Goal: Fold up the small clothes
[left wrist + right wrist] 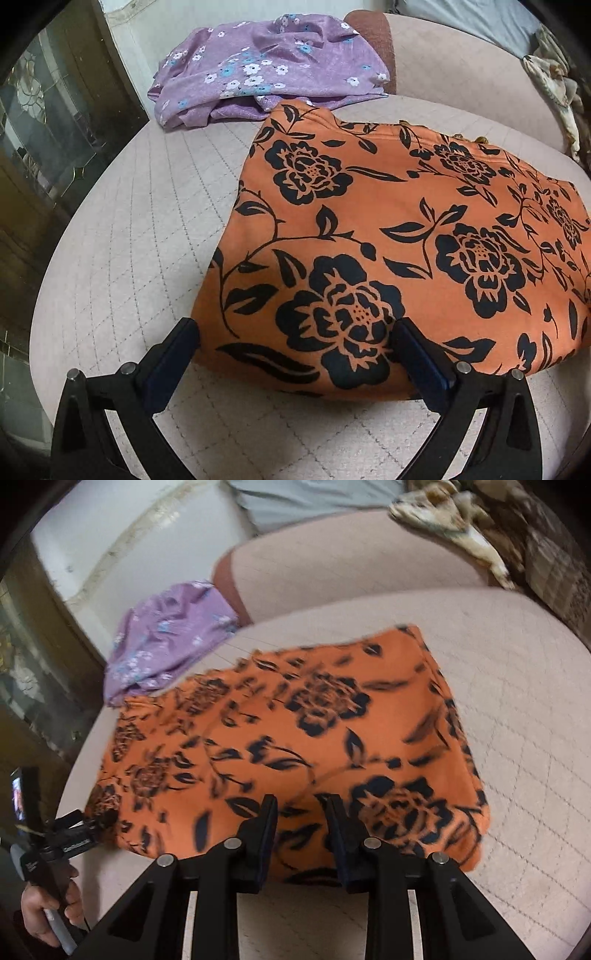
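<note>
An orange garment with black flowers [388, 236] lies folded flat on the pale quilted seat [140, 229]. My left gripper [295, 332] is open, its fingers straddling the garment's near left corner. In the right wrist view the same orange garment [295, 738] is blurred; my right gripper [301, 808] is open with a narrower gap, over the garment's near edge. My left gripper [96, 825] also shows there at the garment's left corner, held by a hand [48, 904]. A purple flowered garment [266, 66] lies crumpled at the back left, and shows in the right wrist view [166, 642] too.
The padded seat back [461, 74] rises behind the garments. A grey cloth [314, 498] and a patterned beige fabric [461, 524] lie at the back right. A dark glass-fronted cabinet [48, 122] stands to the left. Bare quilted seat [517, 738] lies right of the orange garment.
</note>
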Demonstrator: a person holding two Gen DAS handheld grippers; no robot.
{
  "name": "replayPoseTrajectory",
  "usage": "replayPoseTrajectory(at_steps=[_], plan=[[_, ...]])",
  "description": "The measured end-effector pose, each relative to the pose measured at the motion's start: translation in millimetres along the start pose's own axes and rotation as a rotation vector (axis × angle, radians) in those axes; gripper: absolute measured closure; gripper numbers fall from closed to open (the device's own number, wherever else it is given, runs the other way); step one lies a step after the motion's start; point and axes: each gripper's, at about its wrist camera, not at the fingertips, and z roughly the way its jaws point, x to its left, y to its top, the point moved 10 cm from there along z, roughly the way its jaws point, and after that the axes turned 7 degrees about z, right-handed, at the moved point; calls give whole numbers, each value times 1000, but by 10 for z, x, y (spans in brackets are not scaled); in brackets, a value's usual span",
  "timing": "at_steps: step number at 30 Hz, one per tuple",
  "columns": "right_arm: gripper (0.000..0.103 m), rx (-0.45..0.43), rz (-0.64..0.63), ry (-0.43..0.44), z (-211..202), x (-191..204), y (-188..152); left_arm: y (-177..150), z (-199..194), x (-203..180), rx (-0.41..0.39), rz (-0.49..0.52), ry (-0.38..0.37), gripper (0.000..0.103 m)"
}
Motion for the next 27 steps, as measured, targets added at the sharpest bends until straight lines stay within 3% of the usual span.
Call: replayPoseTrajectory(at_steps=[3,6,8,18,23,27], plan=[[72,21,-51,26,52,183,-69,3,21,-33,-1,6,4,0],[72,114,-77,-34,322,180,-238,15,48,-34,-5,16,8,0],[72,83,-91,-40,333,207,-207,43,65,-15,-6,18,5,0],[72,91,-63,-17,335,203,-153,62,79,-15,-11,8,9,0],[70,25,-71,81,116,412,-121,34,61,-19,-15,7,18,0],[70,88,-84,62,235,469,-275,25,59,-24,-19,8,22,0]])
